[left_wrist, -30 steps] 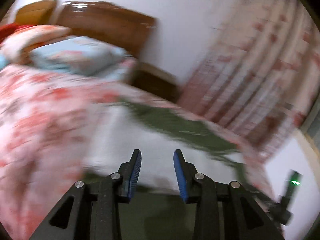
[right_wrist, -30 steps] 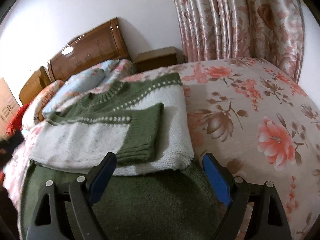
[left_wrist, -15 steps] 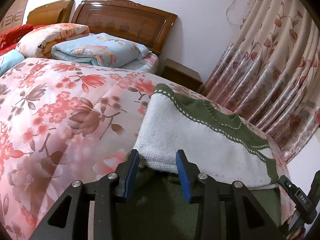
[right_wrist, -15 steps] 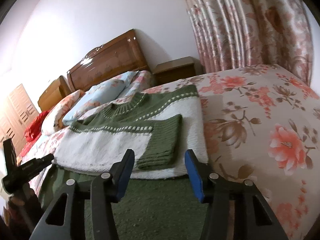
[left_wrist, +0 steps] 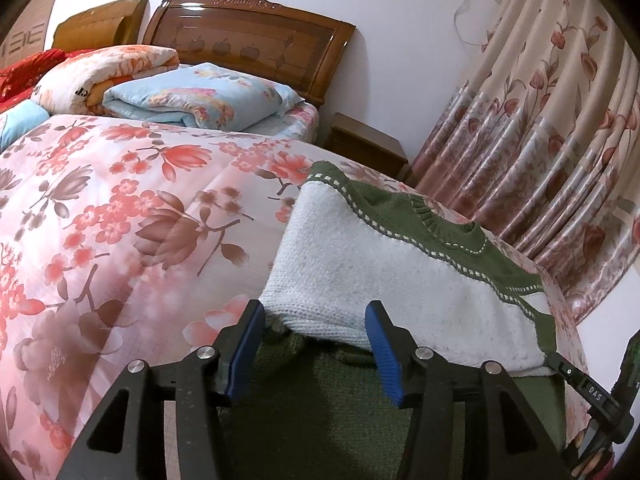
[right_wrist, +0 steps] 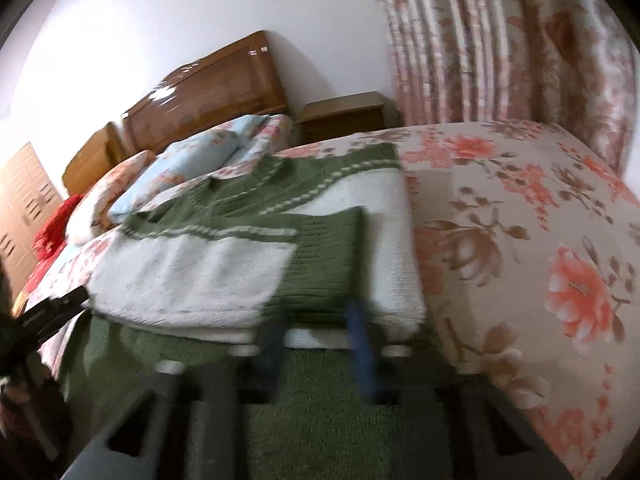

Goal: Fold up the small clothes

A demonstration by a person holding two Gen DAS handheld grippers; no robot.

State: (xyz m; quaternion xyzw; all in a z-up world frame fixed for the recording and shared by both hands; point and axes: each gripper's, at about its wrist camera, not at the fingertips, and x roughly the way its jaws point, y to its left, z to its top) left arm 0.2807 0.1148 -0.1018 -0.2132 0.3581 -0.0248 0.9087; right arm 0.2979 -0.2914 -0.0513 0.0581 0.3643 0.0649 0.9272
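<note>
A wide bed covered in a pink quilt printed with coral flowers (left_wrist: 120, 240) fills both views, with a carved wooden headboard (left_wrist: 248, 44) and folded blankets at its far end. On the quilt lies a thick knitted sweater in olive green and cream white (left_wrist: 392, 276), placed near the foot of the bed, directly ahead of both my tools.

The sweater looks partly folded, as I judge it. A cream sleeve with a green ribbed cuff (right_wrist: 320, 264) lies across the chest. The green lower band (right_wrist: 328, 420) spreads flat beneath me, not yet turned up. So the sleeves seem tucked in, and the bottom-to-top fold remains.

My left gripper (left_wrist: 314, 354) is parted about halfway, its blue pads either side of the cream folded edge, gripping nothing. My right gripper (right_wrist: 320, 344) is heavily blurred in its own view. Its blue pads seem to stand a modest gap apart over the green band, close to the folded cream edge, and I cannot tell whether they pinch any knit.
</note>
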